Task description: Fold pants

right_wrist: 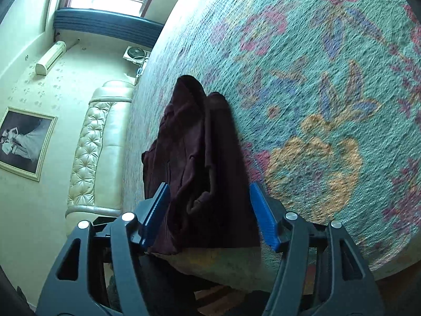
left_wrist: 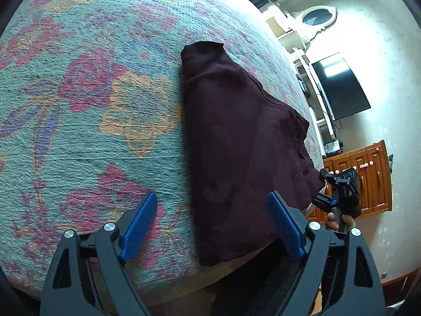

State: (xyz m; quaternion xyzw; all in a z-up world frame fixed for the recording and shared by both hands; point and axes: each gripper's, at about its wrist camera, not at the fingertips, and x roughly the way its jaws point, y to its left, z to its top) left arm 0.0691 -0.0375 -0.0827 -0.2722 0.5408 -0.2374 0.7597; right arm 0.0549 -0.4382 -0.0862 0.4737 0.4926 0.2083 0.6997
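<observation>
The pants (left_wrist: pixel 236 152), dark maroon, lie in a long narrow strip on the bed (left_wrist: pixel 86 110), near its edge, over a coarse floral woven cover. I judge the cloth soft, light and limp; it will sag and slide unless pinched at a hem corner. My left gripper (left_wrist: pixel 218 226) stands wide and empty by the near hem. My right gripper (right_wrist: pixel 210 216) is wide too, straddling the other end, unclamped.
</observation>
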